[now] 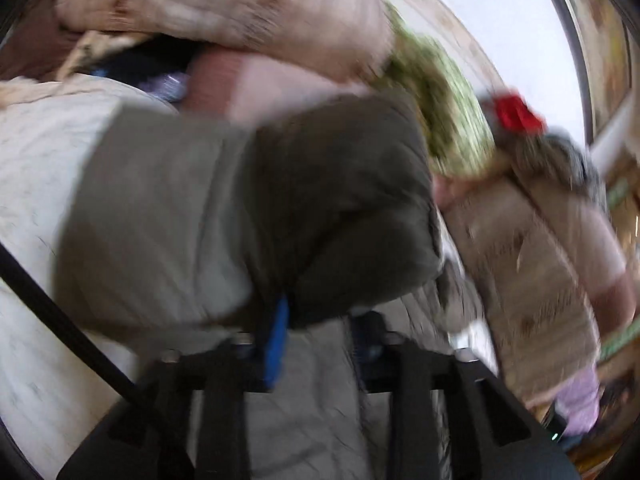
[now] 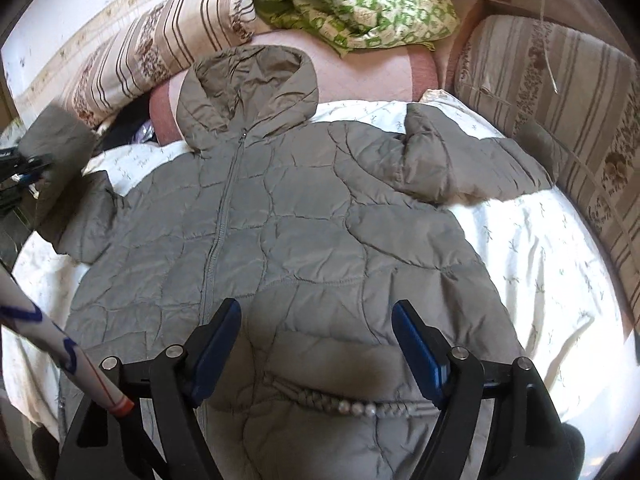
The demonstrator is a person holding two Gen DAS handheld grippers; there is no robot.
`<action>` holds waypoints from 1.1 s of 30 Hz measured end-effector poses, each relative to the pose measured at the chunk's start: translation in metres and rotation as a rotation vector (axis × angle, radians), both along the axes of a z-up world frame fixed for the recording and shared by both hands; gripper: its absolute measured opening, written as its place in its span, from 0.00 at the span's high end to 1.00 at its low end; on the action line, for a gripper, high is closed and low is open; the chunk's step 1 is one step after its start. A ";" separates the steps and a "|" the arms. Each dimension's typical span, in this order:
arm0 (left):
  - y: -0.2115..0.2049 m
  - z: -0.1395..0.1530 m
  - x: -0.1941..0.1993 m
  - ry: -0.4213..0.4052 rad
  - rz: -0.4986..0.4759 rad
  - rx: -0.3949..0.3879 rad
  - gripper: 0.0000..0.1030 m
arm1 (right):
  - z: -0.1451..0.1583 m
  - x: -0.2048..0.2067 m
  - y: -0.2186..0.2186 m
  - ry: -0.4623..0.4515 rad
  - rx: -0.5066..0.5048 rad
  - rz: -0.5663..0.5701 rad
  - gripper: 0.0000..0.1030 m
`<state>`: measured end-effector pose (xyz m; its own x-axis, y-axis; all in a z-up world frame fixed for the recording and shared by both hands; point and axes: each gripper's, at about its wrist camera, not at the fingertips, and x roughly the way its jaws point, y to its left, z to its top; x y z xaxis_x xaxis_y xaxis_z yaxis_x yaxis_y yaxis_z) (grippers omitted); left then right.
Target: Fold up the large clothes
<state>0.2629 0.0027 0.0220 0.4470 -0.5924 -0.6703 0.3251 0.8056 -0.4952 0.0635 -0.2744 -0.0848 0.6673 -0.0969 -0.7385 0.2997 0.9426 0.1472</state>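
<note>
Grey quilted jacket (image 2: 280,216) lies flat on my white sheet (image 2: 540,248). My right gripper (image 2: 316,344) hovers spread above it. My left gripper (image 1: 316,344) pinches a sleeve (image 1: 248,216), blurred.

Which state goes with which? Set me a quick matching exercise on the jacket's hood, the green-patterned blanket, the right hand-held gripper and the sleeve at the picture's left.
1. hood
2. green-patterned blanket
3. right hand-held gripper
4. sleeve

A. open, over the jacket's hem
B. raised off the bed
C. lying flat, zip closed below it
D. bunched up beyond the jacket

Pairs: 1-C, 2-D, 3-A, 4-B
</note>
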 end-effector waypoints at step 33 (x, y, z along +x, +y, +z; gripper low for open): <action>0.083 -0.036 -0.151 -0.115 0.413 0.398 0.40 | -0.034 0.230 -0.014 0.163 -0.054 0.055 0.78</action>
<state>0.1120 0.0858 -0.0140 0.6703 -0.0665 -0.7391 -0.0215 0.9938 -0.1089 0.2938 -0.2889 -0.1187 0.5444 -0.1057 -0.8322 0.2633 0.9634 0.0499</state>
